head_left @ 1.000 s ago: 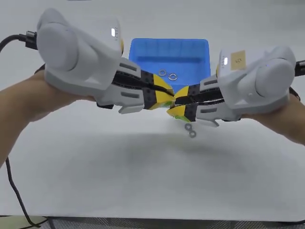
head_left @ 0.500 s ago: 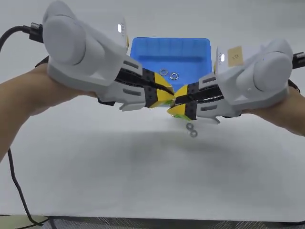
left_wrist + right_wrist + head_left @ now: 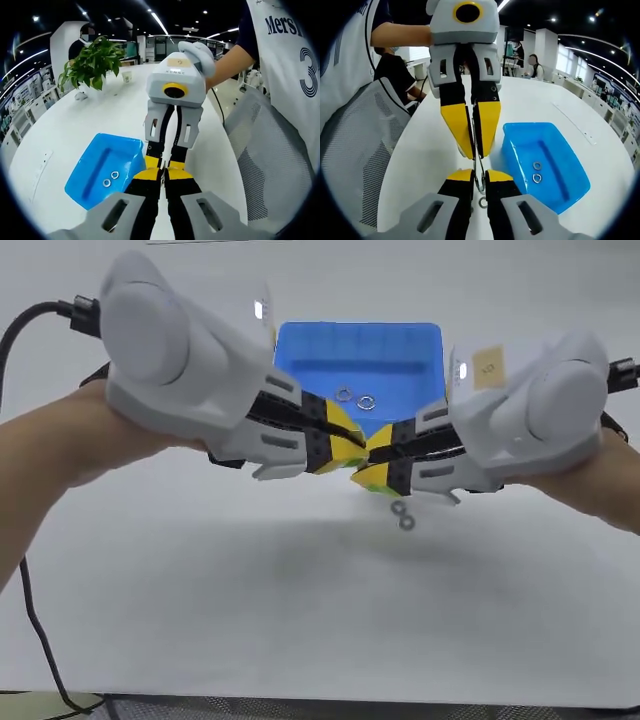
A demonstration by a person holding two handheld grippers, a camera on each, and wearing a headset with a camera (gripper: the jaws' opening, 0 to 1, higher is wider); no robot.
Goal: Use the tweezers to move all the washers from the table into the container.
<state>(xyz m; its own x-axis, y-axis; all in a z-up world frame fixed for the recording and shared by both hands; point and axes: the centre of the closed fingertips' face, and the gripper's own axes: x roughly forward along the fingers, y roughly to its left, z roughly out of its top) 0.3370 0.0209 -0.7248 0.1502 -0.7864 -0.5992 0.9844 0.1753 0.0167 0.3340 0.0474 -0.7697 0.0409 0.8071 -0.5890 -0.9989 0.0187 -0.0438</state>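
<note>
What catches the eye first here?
Two white handheld grippers, left gripper and right gripper, meet tip to tip at centre, both pinching thin metal tweezers. Behind them sits a blue plastic container holding two metal washers; two more washers lie on the white table.

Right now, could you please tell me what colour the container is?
The container is bright blue, clearest in the right gripper view.

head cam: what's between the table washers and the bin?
Left claw and right claw, tip to tip there in head view. Right gripper view: tweezers held between them.
</note>
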